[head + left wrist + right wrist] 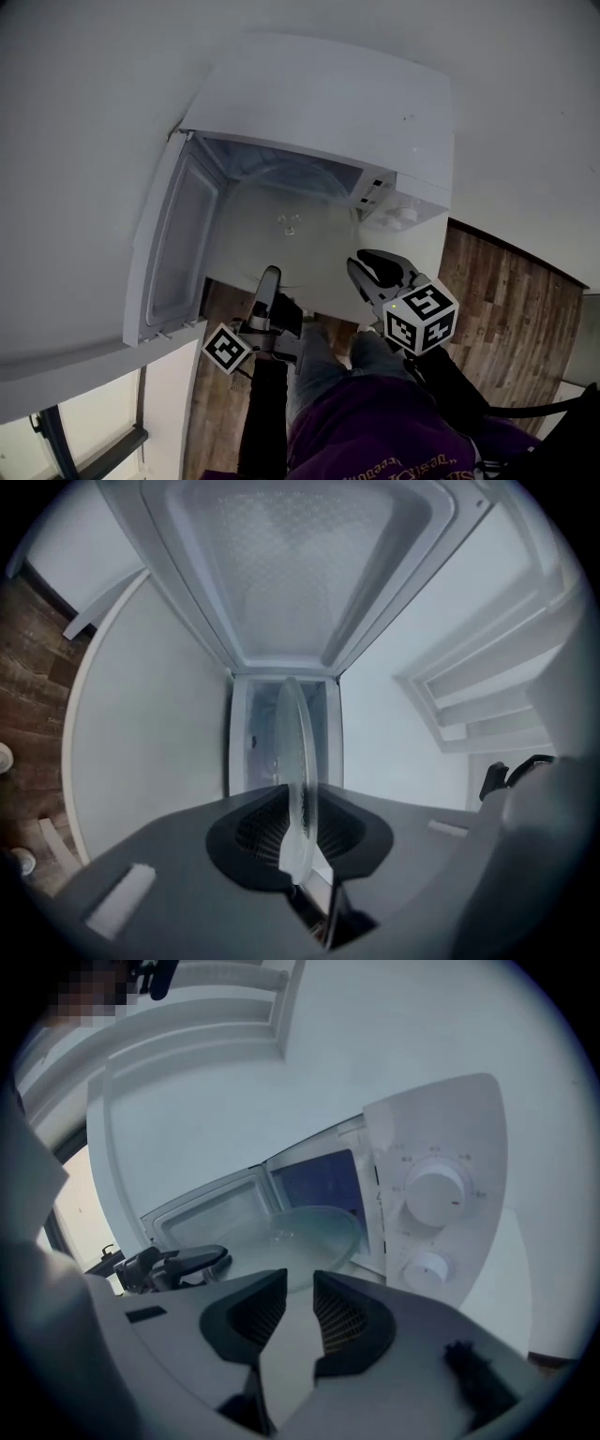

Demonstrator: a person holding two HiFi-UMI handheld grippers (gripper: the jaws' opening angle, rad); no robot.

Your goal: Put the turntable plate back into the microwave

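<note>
White tabletop (427,251), its edge rounded on the left. One thing stands directly on it: the white microwave (319,103), set toward the far side, with its door (173,253) swung open to the left and its knob panel (436,1213) on the right. Brown wood-plank floor (506,309) shows past the table's near and right edges.

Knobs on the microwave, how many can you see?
2: a larger knob high on the microwave front, and a smaller knob directly below it. None seems hidden.
</note>
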